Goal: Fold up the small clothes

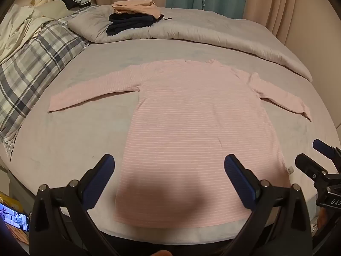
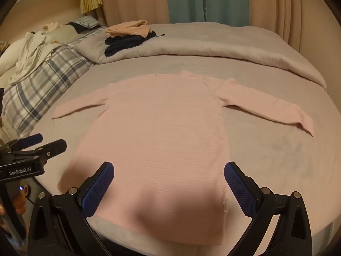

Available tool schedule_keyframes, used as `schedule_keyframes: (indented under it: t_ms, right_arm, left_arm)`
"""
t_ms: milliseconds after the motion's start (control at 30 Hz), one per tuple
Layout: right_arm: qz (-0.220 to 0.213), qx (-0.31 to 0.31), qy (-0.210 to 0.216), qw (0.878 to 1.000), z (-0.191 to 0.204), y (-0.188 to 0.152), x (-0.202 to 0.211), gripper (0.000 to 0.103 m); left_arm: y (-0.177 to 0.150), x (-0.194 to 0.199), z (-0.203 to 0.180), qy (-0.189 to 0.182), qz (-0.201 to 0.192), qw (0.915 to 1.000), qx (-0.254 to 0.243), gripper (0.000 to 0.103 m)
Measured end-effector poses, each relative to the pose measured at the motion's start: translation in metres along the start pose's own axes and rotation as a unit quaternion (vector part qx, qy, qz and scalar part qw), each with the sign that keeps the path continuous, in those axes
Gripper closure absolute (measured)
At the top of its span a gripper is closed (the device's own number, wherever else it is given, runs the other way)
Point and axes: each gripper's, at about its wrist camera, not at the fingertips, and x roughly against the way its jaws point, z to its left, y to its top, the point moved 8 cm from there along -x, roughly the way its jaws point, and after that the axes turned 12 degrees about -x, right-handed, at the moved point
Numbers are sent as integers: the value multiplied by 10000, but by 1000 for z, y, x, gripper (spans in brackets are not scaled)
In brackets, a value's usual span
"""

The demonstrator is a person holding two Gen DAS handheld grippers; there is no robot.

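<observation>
Left wrist view: pink shirt [image 1: 191, 128] flat on grey bed [image 1: 64, 149]

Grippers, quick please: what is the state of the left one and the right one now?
Left gripper: open, holding nothing, above the hem of the pink striped top.
Right gripper: open, holding nothing.

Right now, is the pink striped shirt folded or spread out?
Spread out. The pink striped shirt lies flat on the bed, both sleeves stretched to the sides, no fold made yet.
</observation>
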Motion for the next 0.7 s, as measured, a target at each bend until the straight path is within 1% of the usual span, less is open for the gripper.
schedule_keyframes:
  t_ms: [133, 200, 267, 400, 700]
  right_arm:
    - [-26, -5, -2, 10000, -1, 0, 1, 1]
    - [-8, 1, -3, 10000, -1, 0, 0, 1]
    - [-2, -4, -12, 10000, -1, 0, 0, 1]
    - [6, -7, -15, 10000, -2, 1, 1, 1]
    - [-11, -18, -1, 10000, -1, 0, 1, 1]
  left_arm:
    - [-3, 0, 1, -57, -8, 10000, 40, 0]
    - [-1, 0, 3, -63, 72, 9999, 37, 0]
    - [0, -2, -3, 50, 99, 9999, -35, 0]
    - [-1, -3, -2, -95, 45, 9999, -23, 0]
    - [1, -1, -7, -74, -27, 9998, -161, 0]
